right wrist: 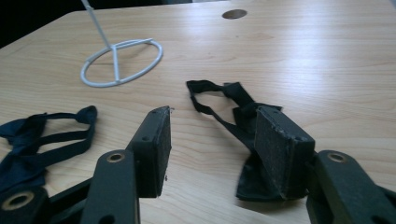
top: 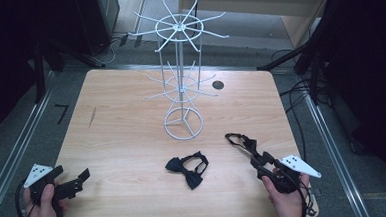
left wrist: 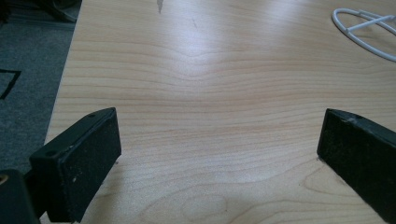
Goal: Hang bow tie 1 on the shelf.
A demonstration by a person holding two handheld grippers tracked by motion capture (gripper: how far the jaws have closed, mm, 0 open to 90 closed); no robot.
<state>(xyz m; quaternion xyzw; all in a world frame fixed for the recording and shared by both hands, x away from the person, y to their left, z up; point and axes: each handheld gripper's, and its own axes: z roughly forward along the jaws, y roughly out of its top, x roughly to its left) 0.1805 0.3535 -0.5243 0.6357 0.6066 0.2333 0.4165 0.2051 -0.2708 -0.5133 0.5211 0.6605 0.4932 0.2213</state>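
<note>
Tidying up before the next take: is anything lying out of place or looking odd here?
Two black bow ties lie loose on the table instead of on the white wire rack: one in front of its base, one crumpled by the right gripper.

A white wire rack stands mid-table; two black bow ties lie before it.

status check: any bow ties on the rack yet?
None hung: the white wire rack has bare hooks. One bow tie lies flat mid-table, untouched. The right gripper is open over the second bow tie, not yet gripping it. The left gripper is open over bare table. Likely both ties remain.
</note>
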